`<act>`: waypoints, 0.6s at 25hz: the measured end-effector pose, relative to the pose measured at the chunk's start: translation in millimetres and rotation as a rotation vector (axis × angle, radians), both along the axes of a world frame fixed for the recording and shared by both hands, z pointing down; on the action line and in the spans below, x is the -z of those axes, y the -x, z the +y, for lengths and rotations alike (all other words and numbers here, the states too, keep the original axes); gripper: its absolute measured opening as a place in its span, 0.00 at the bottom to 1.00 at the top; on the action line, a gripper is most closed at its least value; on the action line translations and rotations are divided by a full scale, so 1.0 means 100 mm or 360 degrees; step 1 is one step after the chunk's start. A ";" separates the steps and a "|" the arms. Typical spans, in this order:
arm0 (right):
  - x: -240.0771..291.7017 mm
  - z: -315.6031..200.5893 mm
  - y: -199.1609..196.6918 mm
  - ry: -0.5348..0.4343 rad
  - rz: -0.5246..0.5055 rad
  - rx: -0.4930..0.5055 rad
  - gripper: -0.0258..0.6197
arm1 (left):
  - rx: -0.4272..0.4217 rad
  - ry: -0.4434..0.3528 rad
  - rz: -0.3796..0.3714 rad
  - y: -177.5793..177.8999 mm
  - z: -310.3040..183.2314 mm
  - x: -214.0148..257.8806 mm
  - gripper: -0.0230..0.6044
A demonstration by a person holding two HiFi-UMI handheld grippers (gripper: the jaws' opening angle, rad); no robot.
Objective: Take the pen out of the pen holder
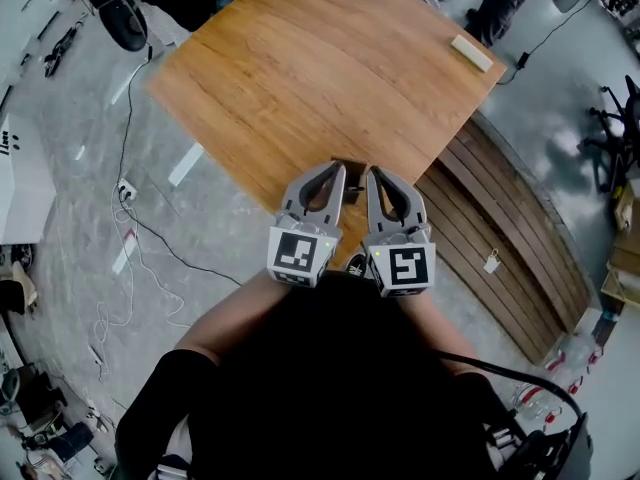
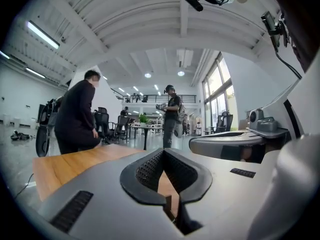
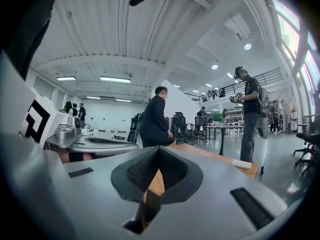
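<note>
No pen and no pen holder shows in any view. The wooden table (image 1: 310, 68) lies bare in front of me. My left gripper (image 1: 337, 169) and right gripper (image 1: 372, 172) hang side by side over the table's near corner, both pointing roughly level. In the left gripper view the left gripper (image 2: 164, 151) has its dark ribbed pads meeting at the tips with nothing between them. The right gripper (image 3: 159, 148) looks the same in its own view: tips together and empty.
A small white block (image 1: 472, 53) lies at the table's far right edge. Beyond the table a person in black (image 2: 75, 114) bends down and another (image 2: 171, 116) stands. Cables (image 1: 130, 218) run over the floor at left. Dark wooden slats (image 1: 510, 238) lie at right.
</note>
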State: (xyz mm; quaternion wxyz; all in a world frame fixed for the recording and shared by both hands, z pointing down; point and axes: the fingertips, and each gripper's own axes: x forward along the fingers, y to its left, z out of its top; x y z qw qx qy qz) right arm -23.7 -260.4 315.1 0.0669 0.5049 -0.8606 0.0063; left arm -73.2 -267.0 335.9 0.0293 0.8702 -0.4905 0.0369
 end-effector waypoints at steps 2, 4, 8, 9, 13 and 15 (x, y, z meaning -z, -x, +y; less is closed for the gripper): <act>-0.03 -0.03 -0.01 0.0006 -0.0011 0.0001 0.06 | -0.0001 -0.0002 -0.0006 0.00 -0.02 0.00 0.05; -0.08 -0.04 -0.01 0.0008 -0.0010 0.0015 0.06 | -0.0001 0.0001 -0.0003 -0.01 -0.05 0.01 0.05; -0.11 -0.05 0.01 0.0045 -0.0050 0.0016 0.06 | -0.0001 0.0019 -0.0005 -0.02 -0.04 0.01 0.05; -0.13 -0.05 0.00 0.0052 -0.0045 0.0015 0.06 | -0.0001 0.0019 -0.0005 -0.03 -0.04 0.00 0.05; -0.16 -0.03 -0.01 0.0054 -0.0033 0.0029 0.06 | 0.0002 0.0049 -0.0007 -0.04 -0.01 -0.05 0.05; -0.19 -0.02 -0.02 0.0067 -0.0041 0.0025 0.06 | 0.0005 0.0056 -0.0009 -0.04 0.00 -0.07 0.05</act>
